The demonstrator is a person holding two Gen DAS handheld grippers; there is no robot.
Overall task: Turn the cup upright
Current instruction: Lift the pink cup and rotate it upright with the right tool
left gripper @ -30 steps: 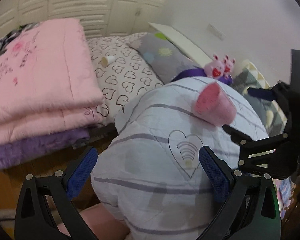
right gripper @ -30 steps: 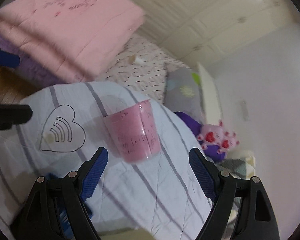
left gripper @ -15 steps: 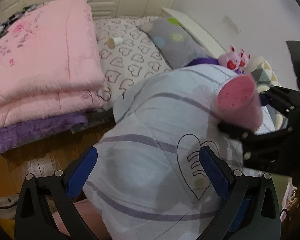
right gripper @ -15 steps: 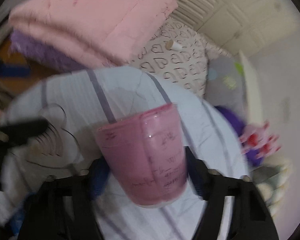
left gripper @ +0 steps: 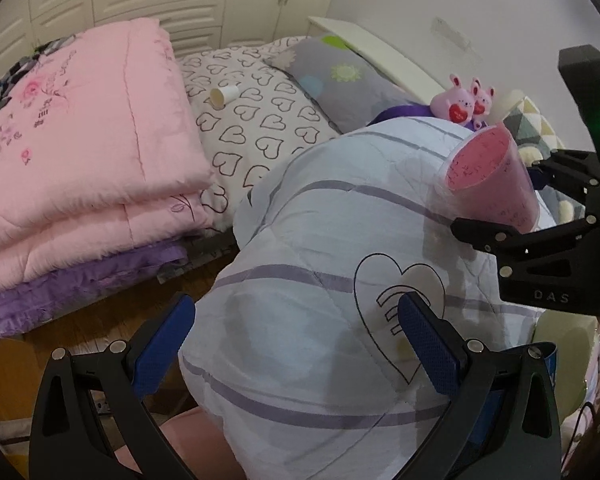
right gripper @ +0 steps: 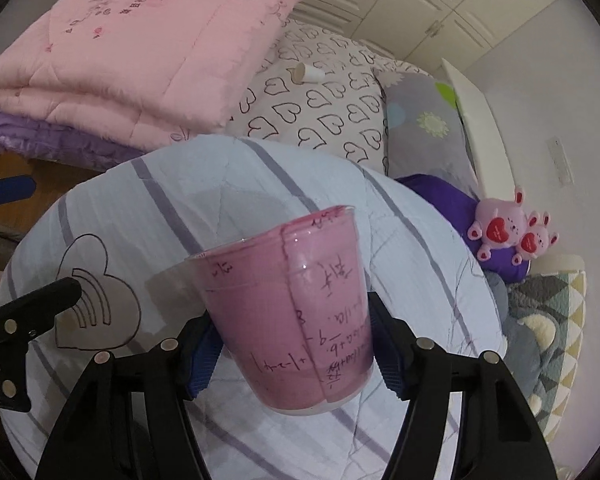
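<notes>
Right gripper (right gripper: 292,344) is clamping the pink cup (right gripper: 288,312) by its lower body, blue pads pressing both sides. A second ago the jaws were wide apart with the cup sitting on the striped quilt (right gripper: 228,184); now it is lifting clear of the quilt, mouth tilting up and away. From the left wrist view the cup (left gripper: 488,176) is hanging in the air, rim pointing up-left, base toward the right gripper (left gripper: 540,216). So the grasp is done and the flip looks partly through; what is left is levelling it and setting it down.

Left gripper (left gripper: 296,340) is idling, jaws spread wide, holding nothing, hovering low over the near edge of the quilt.

The quilt is bulging in a soft mound and falling off toward the wood floor (left gripper: 140,304) on the left, so a set-down there risks tipping; the flatter crown near the heart print (right gripper: 96,292) looks safer. Further off, the folded pink blanket (right gripper: 148,44), a small paper cup (right gripper: 308,72) on the heart-pattern pillow (right gripper: 320,112) and pink plush toys (right gripper: 508,228) are all sitting well apart from the cup.
</notes>
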